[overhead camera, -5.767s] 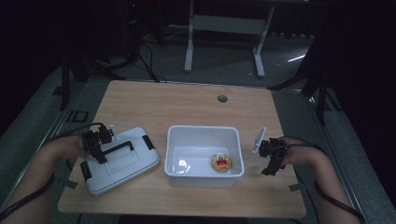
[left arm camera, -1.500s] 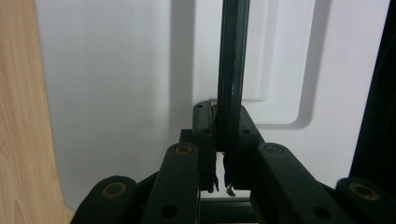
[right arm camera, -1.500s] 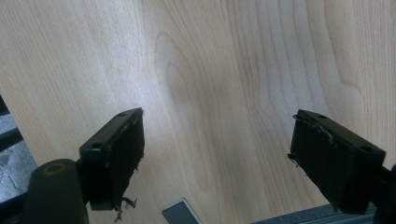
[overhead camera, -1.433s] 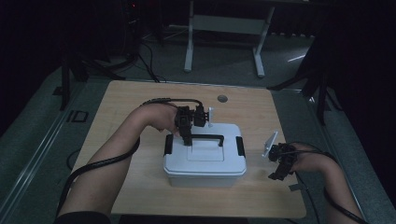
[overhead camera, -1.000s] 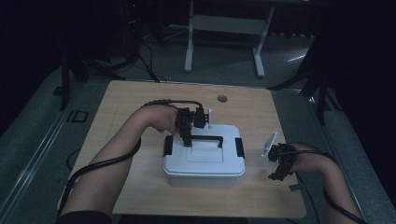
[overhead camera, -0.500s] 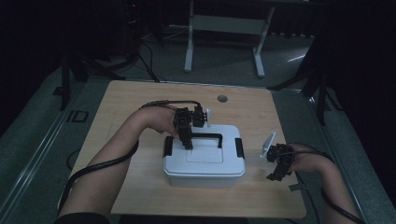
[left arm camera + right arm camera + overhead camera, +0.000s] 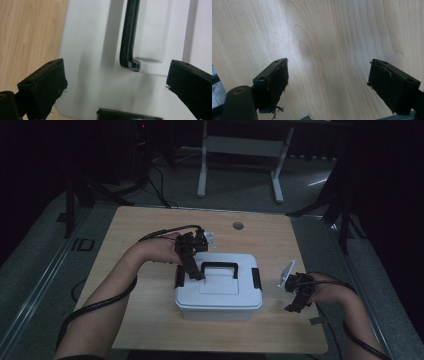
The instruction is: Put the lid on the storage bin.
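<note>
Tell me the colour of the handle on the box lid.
Black; the handle shows best in the high view, against the white lid.

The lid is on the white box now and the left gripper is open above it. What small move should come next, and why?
Probably lift the left gripper clear of the lid. Its jaws have just been opening and nothing is between them; the black handle lies free ahead. The lid sits level on the white box, so the side latch could follow.

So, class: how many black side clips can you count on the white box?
2. One clip is on the box's left end, near the left gripper; the other clip is on its right end. Any on the far side may be hidden.
</note>
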`<state>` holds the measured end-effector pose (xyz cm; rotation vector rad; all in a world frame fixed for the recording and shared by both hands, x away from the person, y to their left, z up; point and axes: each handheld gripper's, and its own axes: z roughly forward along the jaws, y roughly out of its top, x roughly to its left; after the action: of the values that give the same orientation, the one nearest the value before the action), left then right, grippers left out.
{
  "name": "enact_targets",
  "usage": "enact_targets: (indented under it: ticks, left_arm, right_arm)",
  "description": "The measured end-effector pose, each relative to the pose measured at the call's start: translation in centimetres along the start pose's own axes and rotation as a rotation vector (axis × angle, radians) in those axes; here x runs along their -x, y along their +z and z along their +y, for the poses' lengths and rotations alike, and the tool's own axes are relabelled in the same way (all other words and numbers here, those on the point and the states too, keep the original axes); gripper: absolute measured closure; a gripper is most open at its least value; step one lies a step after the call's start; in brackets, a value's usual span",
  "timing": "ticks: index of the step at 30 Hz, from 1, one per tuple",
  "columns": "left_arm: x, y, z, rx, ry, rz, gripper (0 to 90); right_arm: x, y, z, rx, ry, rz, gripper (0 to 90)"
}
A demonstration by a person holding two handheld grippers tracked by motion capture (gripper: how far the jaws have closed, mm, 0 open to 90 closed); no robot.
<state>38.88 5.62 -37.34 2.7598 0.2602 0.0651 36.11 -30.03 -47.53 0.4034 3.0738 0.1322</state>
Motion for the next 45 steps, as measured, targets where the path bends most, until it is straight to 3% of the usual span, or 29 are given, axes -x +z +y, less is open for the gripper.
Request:
enact_targets:
  ticks: [4, 12, 19, 21, 29, 45]
  left_arm:
    - [0.0, -0.4, -1.2, 0.046, -0.02, 0.017, 1.9]
    - [0.2, -0.6, -3.8, 0.064, -0.059, 0.03, 2.0]
    - [0.8, -1.6, -6.3, 0.076, -0.058, 0.055, 2.0]
    - [0.9, -2.0, -7.2, 0.095, -0.08, 0.039, 2.0]
    - [1.2, -3.0, -10.5, 0.125, -0.119, 0.062, 2.0]
    - [1.7, -1.5, -13.9, 0.125, -0.159, 0.049, 2.0]
  right_arm:
    - [0.0, 0.0, 0.2, 0.009, 0.003, -0.005, 14.7]
    - [0.0, 0.2, 0.4, 0.011, 0.004, -0.008, 14.4]
    - [0.0, 0.3, 0.3, 0.013, 0.018, -0.011, 14.3]
    - [0.1, 0.3, 0.3, 0.017, 0.025, -0.009, 14.2]
    - [0.0, 0.1, 0.4, 0.025, 0.033, -0.02, 14.2]
    - [0.1, 0.1, 0.1, 0.042, 0.047, -0.025, 14.2]
